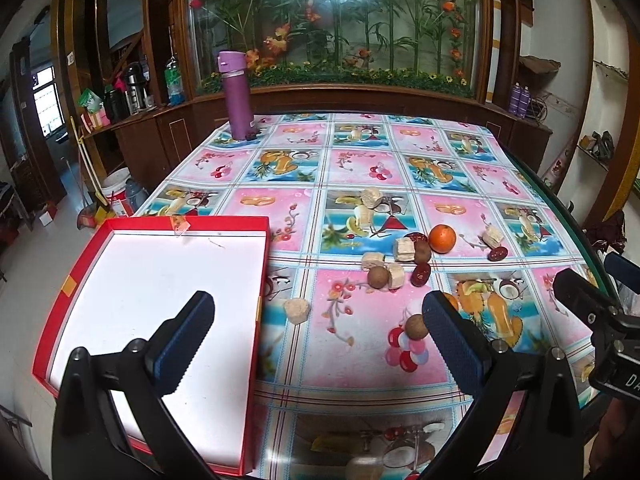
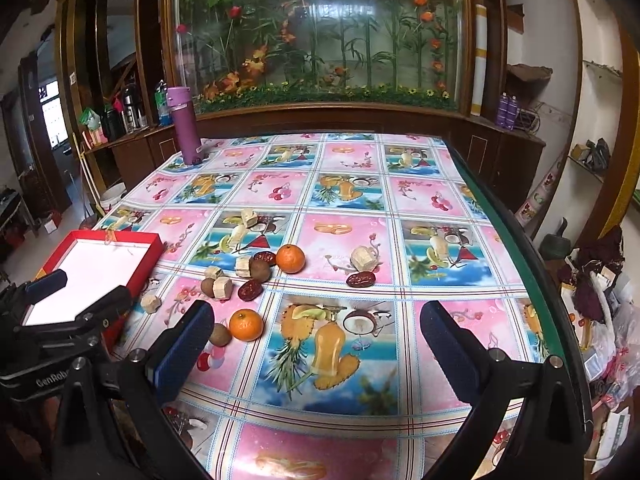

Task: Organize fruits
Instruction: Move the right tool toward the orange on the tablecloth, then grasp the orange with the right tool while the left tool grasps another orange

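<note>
A red box (image 1: 262,264) with a white inside lies on the table's left edge; it also shows in the right wrist view (image 2: 150,258). Two oranges (image 2: 290,258) (image 2: 246,324), brown round fruits (image 2: 259,270), red dates (image 2: 361,279) and beige wrapped cubes (image 2: 363,259) lie scattered in the middle. My left gripper (image 1: 318,326) is open and empty, its left finger over the box. My right gripper (image 2: 316,334) is open and empty, above the cloth just right of the near orange. In the left wrist view one orange (image 1: 442,238) and a brown fruit (image 1: 416,326) show.
A purple flask (image 1: 238,98) stands at the table's far left corner. The table wears a glossy pink and blue fruit-print cloth (image 2: 348,236). A wooden cabinet with a glass flower display stands behind. The table's right edge (image 2: 520,248) drops to clutter on the floor.
</note>
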